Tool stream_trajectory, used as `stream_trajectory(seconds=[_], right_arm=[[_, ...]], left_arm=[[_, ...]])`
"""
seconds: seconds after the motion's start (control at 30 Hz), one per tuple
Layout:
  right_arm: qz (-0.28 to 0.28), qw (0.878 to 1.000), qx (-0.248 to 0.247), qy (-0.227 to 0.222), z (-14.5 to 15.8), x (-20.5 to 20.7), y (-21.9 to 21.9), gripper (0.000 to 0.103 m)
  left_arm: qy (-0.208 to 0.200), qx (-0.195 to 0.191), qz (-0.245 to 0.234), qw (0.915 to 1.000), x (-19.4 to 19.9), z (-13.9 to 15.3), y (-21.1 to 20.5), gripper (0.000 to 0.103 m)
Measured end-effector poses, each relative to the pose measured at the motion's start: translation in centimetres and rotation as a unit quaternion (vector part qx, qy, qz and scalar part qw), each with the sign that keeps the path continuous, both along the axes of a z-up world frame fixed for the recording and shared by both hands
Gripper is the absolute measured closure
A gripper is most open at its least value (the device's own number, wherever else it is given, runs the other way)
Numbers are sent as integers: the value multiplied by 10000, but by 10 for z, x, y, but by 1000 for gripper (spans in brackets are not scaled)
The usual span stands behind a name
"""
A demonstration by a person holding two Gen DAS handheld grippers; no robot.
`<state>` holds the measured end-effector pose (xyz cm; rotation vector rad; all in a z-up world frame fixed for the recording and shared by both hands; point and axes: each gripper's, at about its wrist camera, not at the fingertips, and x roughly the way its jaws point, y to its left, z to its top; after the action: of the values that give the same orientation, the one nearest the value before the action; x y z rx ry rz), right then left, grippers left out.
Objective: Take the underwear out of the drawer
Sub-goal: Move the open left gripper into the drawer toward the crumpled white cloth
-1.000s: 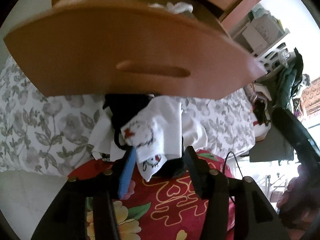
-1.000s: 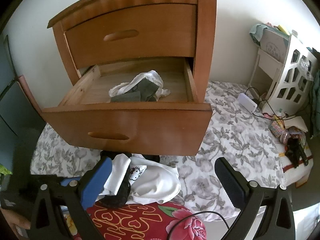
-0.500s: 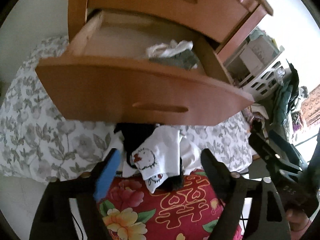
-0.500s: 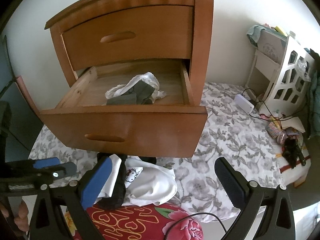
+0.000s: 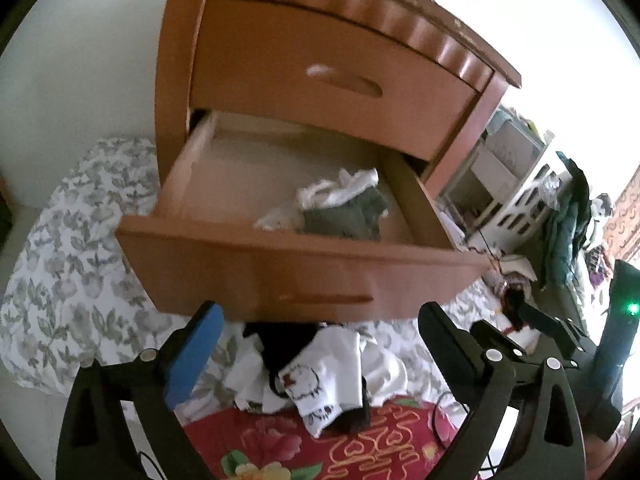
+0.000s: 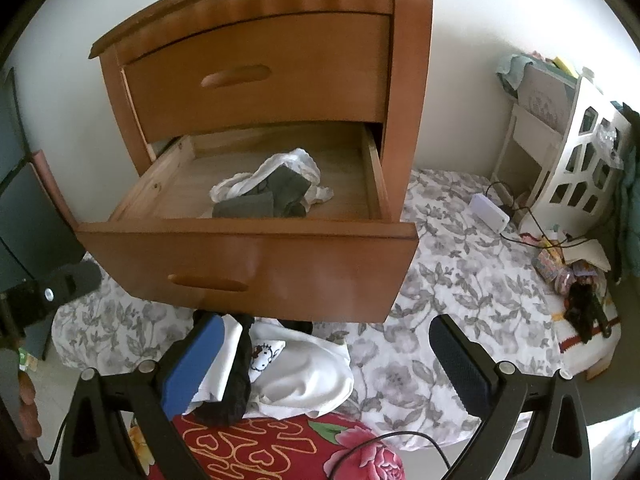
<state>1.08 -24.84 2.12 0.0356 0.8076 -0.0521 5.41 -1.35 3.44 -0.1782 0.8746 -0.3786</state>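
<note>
Nightstand (image 6: 280, 92) on floral sheet (image 6: 472, 280) (red blanket (image 6: 280, 448) nearest), white walls.

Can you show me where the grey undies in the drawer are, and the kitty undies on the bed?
grey underwear (image 6: 260, 204), right wrist view, middle of folded cloth.
kitty underwear (image 5: 316, 388), left wrist view, printed face.

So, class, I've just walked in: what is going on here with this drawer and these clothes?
A person holding a gripper in each hand is emptying the open lower drawer of a wooden nightstand. A pile of underwear already lies below the drawer front. The left gripper hangs over that pile with jaws opening and nothing between them. The right gripper is open and empty. White and grey garments remain in the drawer.
</note>
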Motion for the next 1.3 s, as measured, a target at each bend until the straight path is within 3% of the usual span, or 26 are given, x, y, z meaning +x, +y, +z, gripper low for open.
stream_trajectory(seconds=[0.27, 0.57, 0.67, 1.0, 1.3], right_arm=[[-34, 9997, -106, -221, 11, 10, -3, 0], [-218, 9990, -101, -388, 14, 23, -10, 0], [-223, 9991, -111, -335, 11, 28, -10, 0], [-184, 9993, -175, -259, 9, 42, -14, 0], [-248, 9995, -83, -166, 10, 56, -25, 0]], left_arm=[[-586, 531, 165, 9967, 10, 18, -7, 5], [-533, 420, 200, 9975, 27, 13, -6, 5], [-650, 604, 298, 9956, 32, 15, -6, 5], [-94, 922, 289, 9953, 72, 16, -10, 5], [381, 865, 130, 9954, 104, 15, -21, 5]])
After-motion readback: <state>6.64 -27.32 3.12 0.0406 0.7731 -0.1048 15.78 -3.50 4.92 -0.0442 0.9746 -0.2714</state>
